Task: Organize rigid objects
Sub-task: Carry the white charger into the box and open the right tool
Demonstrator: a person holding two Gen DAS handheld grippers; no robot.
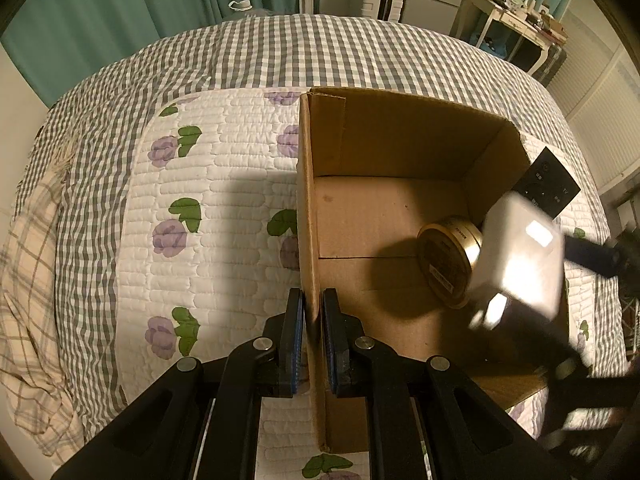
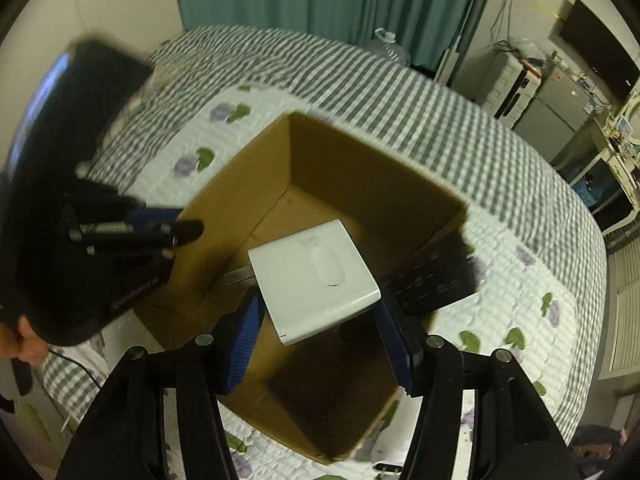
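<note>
An open cardboard box (image 1: 312, 184) (image 2: 248, 168) stands on the bed. My left gripper (image 1: 313, 344) is shut on the box's left wall, one finger on each side; it shows blurred in the right wrist view (image 2: 176, 232). My right gripper (image 2: 320, 320) is shut on a white square box (image 2: 316, 276) and holds it over the cardboard box; the white box is blurred in the left wrist view (image 1: 520, 256). A round gold tin (image 1: 448, 256) lies inside the cardboard box.
A black remote control (image 1: 548, 184) (image 2: 436, 276) lies on the floral quilt (image 1: 200, 240) just right of the box. The checked bedspread (image 1: 280, 52) surrounds it. Green curtains, a suitcase and shelves stand beyond the bed.
</note>
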